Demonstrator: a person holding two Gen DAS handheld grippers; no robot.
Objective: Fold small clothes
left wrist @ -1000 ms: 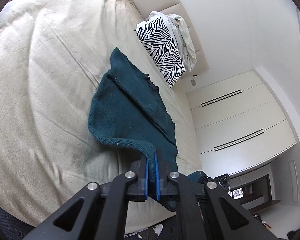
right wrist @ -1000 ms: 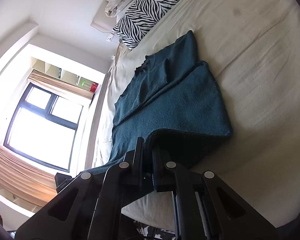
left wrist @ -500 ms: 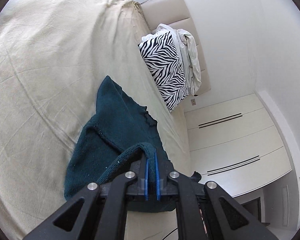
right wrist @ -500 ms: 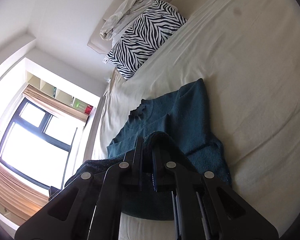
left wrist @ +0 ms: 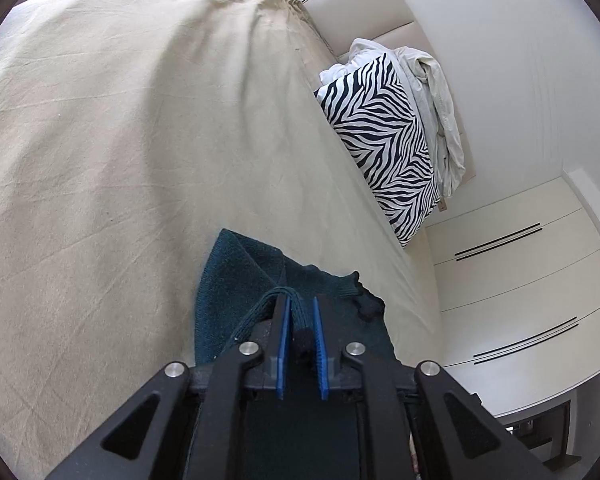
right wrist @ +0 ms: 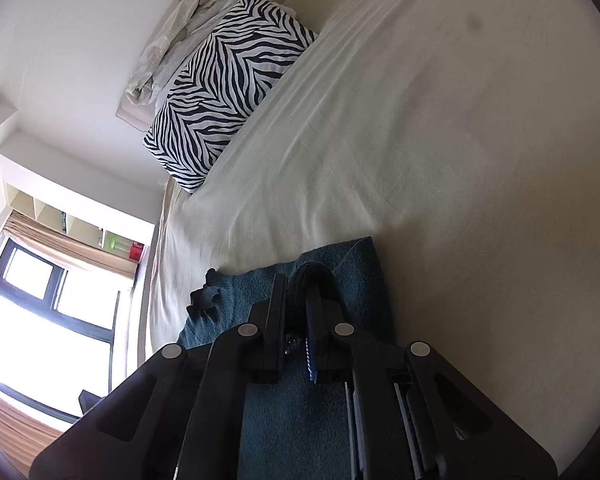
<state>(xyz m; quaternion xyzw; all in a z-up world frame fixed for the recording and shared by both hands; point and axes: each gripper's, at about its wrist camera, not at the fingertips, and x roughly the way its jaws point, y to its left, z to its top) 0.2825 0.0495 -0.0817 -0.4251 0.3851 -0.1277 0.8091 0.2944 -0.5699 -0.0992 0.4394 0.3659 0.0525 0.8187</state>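
A dark teal knit garment [left wrist: 228, 280] lies on the beige bed sheet [left wrist: 120, 140], its near part folded over onto the rest. My left gripper [left wrist: 300, 300] hovers low over the fold. Its jaws are opening, and the ribbed hem lies loose between the blue pads [left wrist: 283, 320]. In the right wrist view the same garment [right wrist: 360, 276] spreads under my right gripper [right wrist: 296, 280]. Those jaws still pinch a dark fold of the knit and are just starting to part. Both grippers hide the near part of the garment.
A zebra-print pillow [left wrist: 384, 140] stands at the head of the bed with crumpled white clothing [left wrist: 436, 92] behind it. White wardrobe doors [left wrist: 520, 280] face the bed's side. A bright window [right wrist: 40, 320] is at the lower left of the right wrist view. Bare sheet [right wrist: 440, 120] lies beyond the garment.
Both grippers carried the garment's near edge forward toward the pillow and down, folding it over. The left jaws, pinched on the hem before, have parted. The right jaws look nearly the same.
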